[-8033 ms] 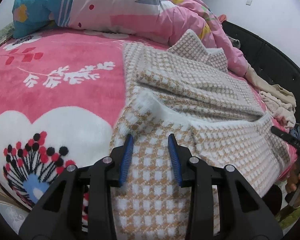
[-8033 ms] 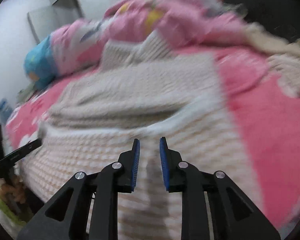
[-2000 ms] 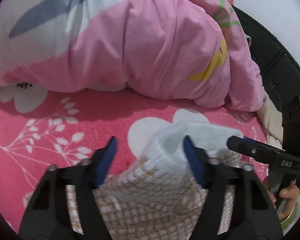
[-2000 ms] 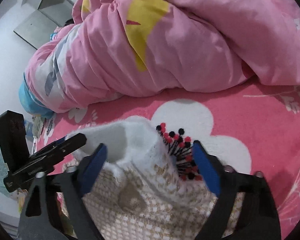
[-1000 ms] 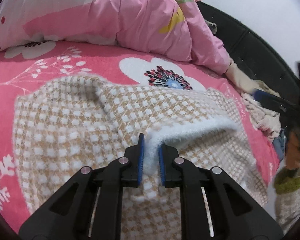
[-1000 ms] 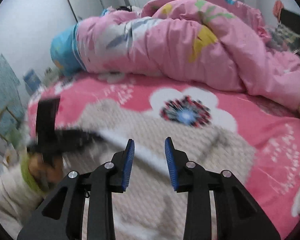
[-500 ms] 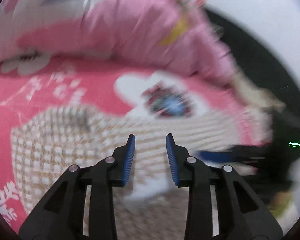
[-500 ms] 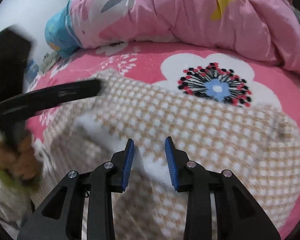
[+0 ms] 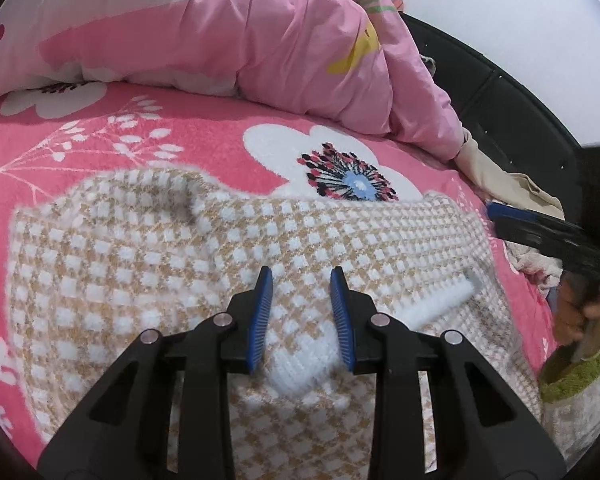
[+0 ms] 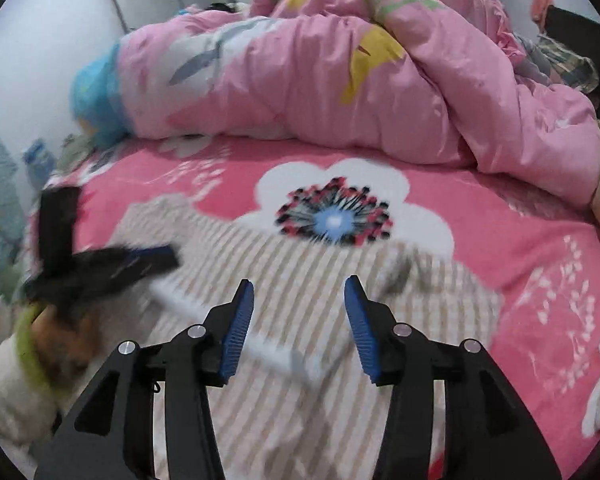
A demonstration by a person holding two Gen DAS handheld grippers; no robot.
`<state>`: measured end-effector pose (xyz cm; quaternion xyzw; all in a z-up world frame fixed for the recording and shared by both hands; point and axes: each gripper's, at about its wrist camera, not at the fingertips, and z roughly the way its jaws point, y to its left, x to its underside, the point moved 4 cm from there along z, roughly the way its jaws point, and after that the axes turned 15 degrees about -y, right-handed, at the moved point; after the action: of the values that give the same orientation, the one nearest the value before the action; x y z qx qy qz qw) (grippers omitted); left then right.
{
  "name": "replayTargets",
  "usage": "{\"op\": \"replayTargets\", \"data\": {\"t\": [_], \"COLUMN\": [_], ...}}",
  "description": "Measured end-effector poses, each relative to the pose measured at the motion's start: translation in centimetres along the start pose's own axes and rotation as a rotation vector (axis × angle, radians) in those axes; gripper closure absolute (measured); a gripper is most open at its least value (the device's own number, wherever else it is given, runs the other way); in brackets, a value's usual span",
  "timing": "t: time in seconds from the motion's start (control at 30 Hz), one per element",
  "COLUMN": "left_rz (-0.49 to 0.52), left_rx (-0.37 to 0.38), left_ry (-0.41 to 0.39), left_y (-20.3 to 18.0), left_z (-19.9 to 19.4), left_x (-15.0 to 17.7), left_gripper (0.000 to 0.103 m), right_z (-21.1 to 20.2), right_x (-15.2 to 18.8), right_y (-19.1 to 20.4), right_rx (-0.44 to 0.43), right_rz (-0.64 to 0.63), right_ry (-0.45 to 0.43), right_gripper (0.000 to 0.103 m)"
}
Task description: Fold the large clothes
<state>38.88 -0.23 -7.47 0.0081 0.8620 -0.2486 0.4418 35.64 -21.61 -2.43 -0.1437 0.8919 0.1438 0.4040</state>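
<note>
Where folded flat, tan-and-white checked sweater point(image 9: 148, 264)

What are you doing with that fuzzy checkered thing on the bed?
A person is folding a beige-and-white checked knitted garment on a bed with a pink flowered blanket. It lies folded over, its white fuzzy hem on top. The left gripper hangs open above the knit, gripping nothing. The right gripper is opening above the hem, nothing pinched between its pads. A crumpled pink quilt is heaped behind.
</note>
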Motion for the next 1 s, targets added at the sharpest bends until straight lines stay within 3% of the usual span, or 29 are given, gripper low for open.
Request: {"op": "replayTargets", "data": {"t": [0.03,0.07,0.13,0.23,0.4,0.47,0.53,0.6,0.67,0.7,0.73,0.83,0.87,0.93,1.0], "left_rz": [0.001,0.003,0.003,0.001,-0.011,-0.004,0.003,0.011,0.048,0.078,0.101,0.168,0.194,0.249,0.293], "left_rx": [0.003,0.01,0.019,0.024,0.031,0.026,0.022,0.003,-0.041,-0.073,-0.102,-0.136,-0.144,-0.184,-0.223], "left_ry": [-0.005,-0.012,-0.016,-0.026,-0.036,-0.041,-0.047,-0.035,-0.032,-0.024,-0.025,-0.044,-0.05,-0.057,-0.051], "left_y": [0.0,0.1,0.0,-0.2,-0.1,-0.2,-0.3,-0.4,-1.3,-2.0,-2.7,-5.1,-6.1,-8.0,-9.6], "left_z": [-0.2,-0.2,-0.3,-0.5,-0.9,-1.0,-1.2,-1.0,-1.9,-2.6,-3.5,-7.1,-8.7,-11.9,-14.9], "left_x": [0.1,0.1,0.2,0.2,0.2,0.2,0.3,0.5,0.2,0.0,-0.1,-0.1,0.2,1.3,3.4], "left_gripper": [0.074,0.074,0.074,0.074,0.074,0.074,0.074,0.074,0.074,0.07,0.059,0.049,0.046,0.027,0.019], "right_z": [2.3,3.6,3.4,1.6,0.3,1.7,5.2,4.4,2.4,0.8,-1.6,-7.5,-9.5,-13.5,-16.0], "right_x": [1.4,2.8,3.4,2.6,-0.2,0.3,3.7,4.2,3.5,3.4,3.2,3.7,4.4,6.5,8.9], "right_y": [-0.7,-1.2,-1.7,-2.0,3.3,6.2,7.9,8.5,8.4,8.4,8.7,8.7,9.0,9.7,10.0], "right_rx": [0.062,0.069,0.046,0.102,-0.008,-0.07,-0.015,0.02,0.052,0.054,0.043,0.052,0.049,0.025,0.019], "right_rz": [-0.03,-0.041,-0.004,0.074,-0.032,-0.088,-0.192,-0.236,-0.167,-0.138,-0.118,-0.097,-0.089,-0.062,-0.036], "right_ry": [0.062,0.099,0.064,0.078,-0.03,-0.017,0.083,0.04,0.062,0.059,0.028,-0.035,-0.049,-0.066,-0.073], "right_gripper": [0.056,0.055,0.055,0.051,0.051,0.051,0.049,0.049,0.048,0.048,0.047,0.022,0.021,0.017,0.014]}}
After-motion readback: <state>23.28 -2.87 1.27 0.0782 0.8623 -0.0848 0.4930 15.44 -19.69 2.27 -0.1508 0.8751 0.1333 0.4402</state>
